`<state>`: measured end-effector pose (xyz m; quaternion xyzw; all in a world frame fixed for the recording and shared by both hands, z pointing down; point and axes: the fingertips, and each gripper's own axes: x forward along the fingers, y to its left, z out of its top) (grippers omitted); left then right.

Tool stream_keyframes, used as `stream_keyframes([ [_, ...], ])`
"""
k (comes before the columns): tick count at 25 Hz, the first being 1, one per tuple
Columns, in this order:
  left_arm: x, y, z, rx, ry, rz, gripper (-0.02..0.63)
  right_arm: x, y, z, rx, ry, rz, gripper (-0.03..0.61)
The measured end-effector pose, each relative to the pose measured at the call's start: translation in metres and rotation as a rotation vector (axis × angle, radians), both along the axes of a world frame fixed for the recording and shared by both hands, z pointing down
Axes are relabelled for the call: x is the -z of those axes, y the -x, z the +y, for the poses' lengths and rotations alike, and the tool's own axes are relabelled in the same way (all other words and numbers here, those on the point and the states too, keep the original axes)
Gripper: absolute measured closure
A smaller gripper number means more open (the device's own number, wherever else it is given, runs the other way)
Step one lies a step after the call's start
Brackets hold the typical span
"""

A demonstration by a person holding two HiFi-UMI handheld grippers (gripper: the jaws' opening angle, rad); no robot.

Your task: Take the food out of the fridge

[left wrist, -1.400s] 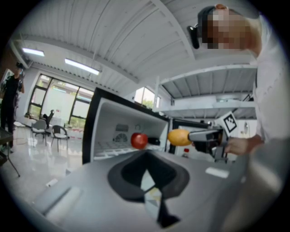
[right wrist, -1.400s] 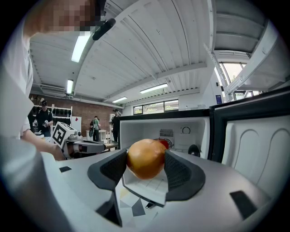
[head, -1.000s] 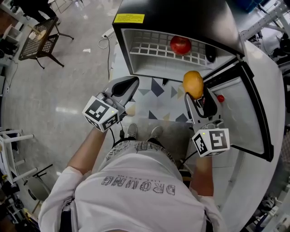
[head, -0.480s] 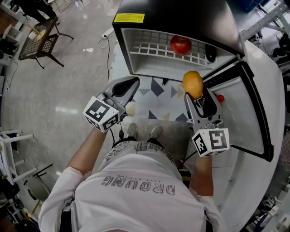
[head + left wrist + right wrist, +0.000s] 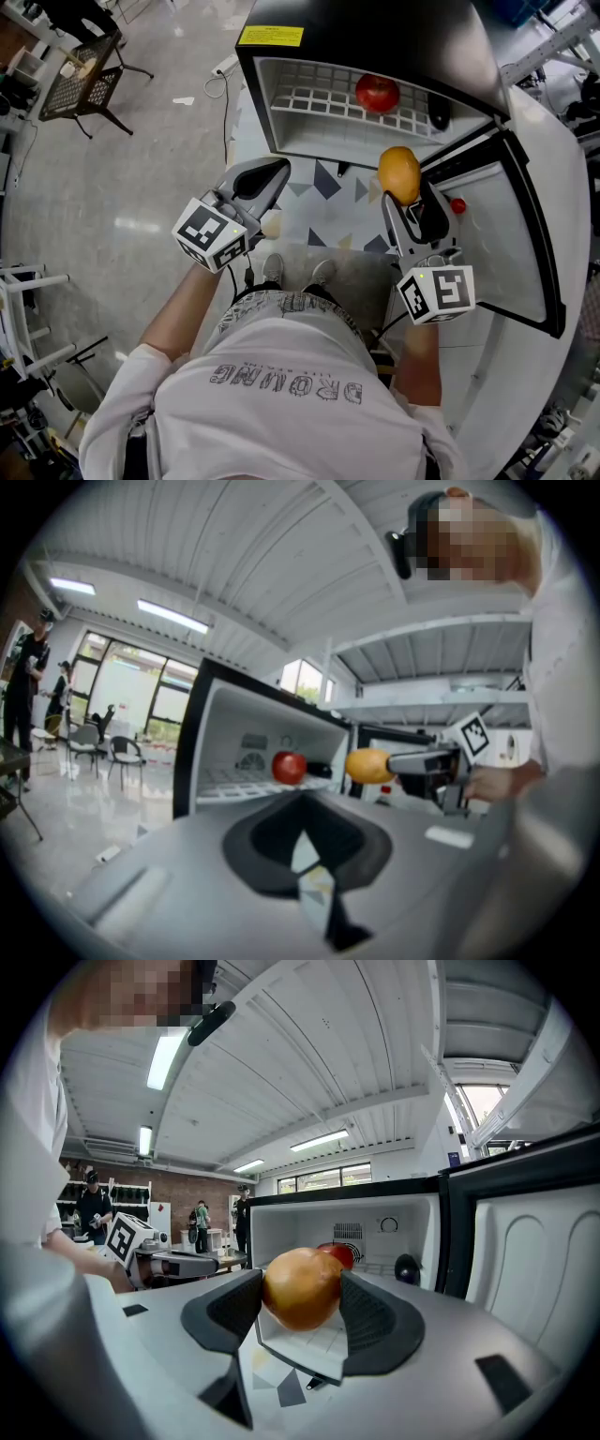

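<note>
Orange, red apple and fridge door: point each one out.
orange [image 5: 302, 1288], right gripper view, middle of its front face.
red apple [image 5: 378, 93], head view, its top side.
fridge door [image 5: 497, 239], head view, white inner liner.

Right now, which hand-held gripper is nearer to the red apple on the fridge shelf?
Right. The right hand-held gripper, gripping an orange, sits just outside the fridge, directly in front of the apple. The left hand-held gripper is farther off to the apple's left.
</note>
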<state>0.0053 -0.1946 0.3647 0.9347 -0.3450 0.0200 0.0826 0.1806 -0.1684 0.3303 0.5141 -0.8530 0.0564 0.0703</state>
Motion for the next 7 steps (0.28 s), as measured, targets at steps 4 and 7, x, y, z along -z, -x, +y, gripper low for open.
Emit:
stream_keyframes([
  [4, -0.0009, -0.0004, -0.0013, -0.001, 0.0, 0.001, 0.609, -0.0016, 0.0004, -0.0009, 0.001, 0.002, 0.001, 0.319],
  [7, -0.0011, -0.0004, -0.0028, -0.002, 0.0, 0.001, 0.609, -0.0032, 0.0001, -0.0017, -0.001, 0.006, 0.0, 0.319],
])
